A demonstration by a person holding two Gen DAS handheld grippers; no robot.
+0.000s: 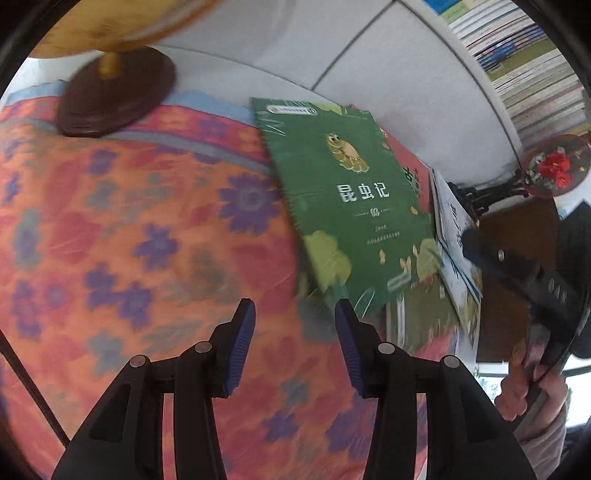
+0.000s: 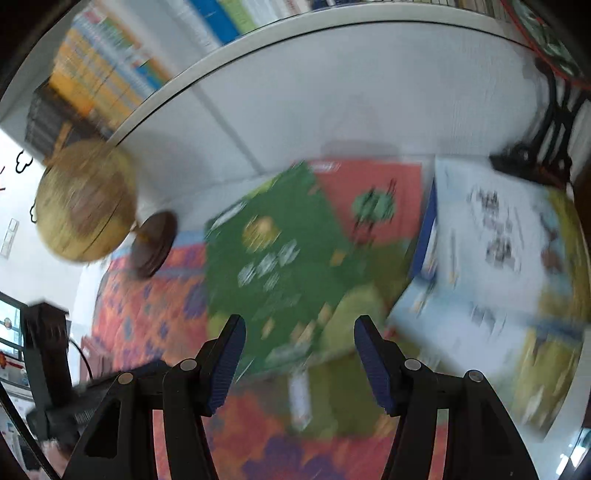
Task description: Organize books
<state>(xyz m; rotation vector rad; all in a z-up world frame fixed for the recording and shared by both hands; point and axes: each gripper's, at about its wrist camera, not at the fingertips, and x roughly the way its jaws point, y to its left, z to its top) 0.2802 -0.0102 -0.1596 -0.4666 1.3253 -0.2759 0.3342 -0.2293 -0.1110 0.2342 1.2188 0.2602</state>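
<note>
Right wrist view smears the green book [image 2: 280,254] and white book [image 2: 491,236] — titles unreadable; globe [image 1: 110,26] cut off.

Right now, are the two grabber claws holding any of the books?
No. The left gripper and right gripper both stand open with nothing between their pads. The green book lies untouched on the flowery cloth.

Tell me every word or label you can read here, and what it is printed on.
"昆虫记": large white title on the green book.
Small print under that title and in the banner at the cover's top: too small to read.
Red book, pale blue book, shelf book spines: too blurred to read.
</note>
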